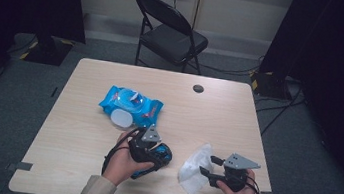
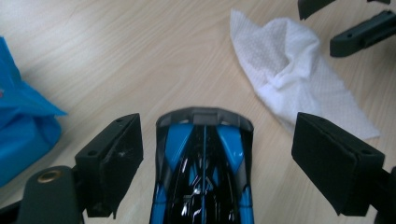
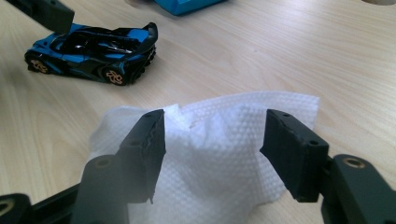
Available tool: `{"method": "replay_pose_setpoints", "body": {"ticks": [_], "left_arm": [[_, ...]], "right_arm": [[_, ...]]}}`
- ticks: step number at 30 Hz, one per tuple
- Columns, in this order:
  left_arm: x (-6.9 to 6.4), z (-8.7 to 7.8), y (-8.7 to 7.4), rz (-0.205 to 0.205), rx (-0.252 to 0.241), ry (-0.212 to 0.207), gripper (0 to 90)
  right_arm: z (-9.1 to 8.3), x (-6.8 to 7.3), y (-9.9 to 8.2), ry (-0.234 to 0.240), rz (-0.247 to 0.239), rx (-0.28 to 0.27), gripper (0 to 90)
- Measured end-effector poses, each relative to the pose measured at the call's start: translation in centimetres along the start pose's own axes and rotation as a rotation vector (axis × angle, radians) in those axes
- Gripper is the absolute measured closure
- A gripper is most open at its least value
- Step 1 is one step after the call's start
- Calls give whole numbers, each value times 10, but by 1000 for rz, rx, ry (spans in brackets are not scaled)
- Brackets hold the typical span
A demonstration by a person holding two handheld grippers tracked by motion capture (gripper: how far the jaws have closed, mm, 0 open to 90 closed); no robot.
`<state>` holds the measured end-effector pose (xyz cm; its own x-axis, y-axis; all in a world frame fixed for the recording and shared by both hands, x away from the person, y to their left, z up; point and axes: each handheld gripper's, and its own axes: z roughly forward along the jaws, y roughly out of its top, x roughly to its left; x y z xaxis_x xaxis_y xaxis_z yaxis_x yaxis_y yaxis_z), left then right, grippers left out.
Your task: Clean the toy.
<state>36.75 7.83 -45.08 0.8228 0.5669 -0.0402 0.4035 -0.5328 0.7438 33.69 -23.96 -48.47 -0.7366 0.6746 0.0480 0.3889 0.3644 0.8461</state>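
Observation:
A blue and black toy car (image 1: 161, 154) (image 3: 93, 51) stands on the wooden table (image 1: 79, 135) near the front. My left gripper (image 1: 153, 155) (image 2: 217, 137) is open, with the car's tail (image 2: 203, 172) between its jaws and a gap on each side. A white wipe (image 1: 194, 171) (image 2: 289, 79) lies crumpled to the right of the car. My right gripper (image 1: 207, 165) (image 3: 212, 135) is open low over the wipe (image 3: 219, 158), and a raised fold stands between its pads without being pinched.
A blue pack of wipes (image 1: 131, 104) (image 2: 23, 135) with a white round lid (image 1: 122, 117) lies behind the car. A cable hole (image 1: 198, 88) is at the table's far edge. A black folding chair (image 1: 168, 31) stands beyond the table.

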Motion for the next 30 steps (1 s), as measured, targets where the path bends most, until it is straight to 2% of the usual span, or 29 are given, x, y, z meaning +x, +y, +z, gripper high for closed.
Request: {"method": "replay_pose_setpoints", "body": {"ticks": [3,6,9,11,16,19,30], "left_arm": [[2,6,-7,-13,36,5,157],[3,14,-13,-20,49,21,157],[4,21,-15,-33,66,13,158],[4,25,-16,-8,88,22,159],[4,36,-16,-10,97,14,158],[5,41,-18,-29,98,13,158],[7,46,-22,-23,105,15,158]], "right_arm": [[4,1,1,4,11,-9,382],[6,2,1,9,15,-7,360],[7,3,1,7,8,-4,333],[8,2,0,6,8,4,320],[12,1,-4,9,12,24,302],[13,2,-5,10,0,38,297],[15,0,-8,20,4,50,284]]}}
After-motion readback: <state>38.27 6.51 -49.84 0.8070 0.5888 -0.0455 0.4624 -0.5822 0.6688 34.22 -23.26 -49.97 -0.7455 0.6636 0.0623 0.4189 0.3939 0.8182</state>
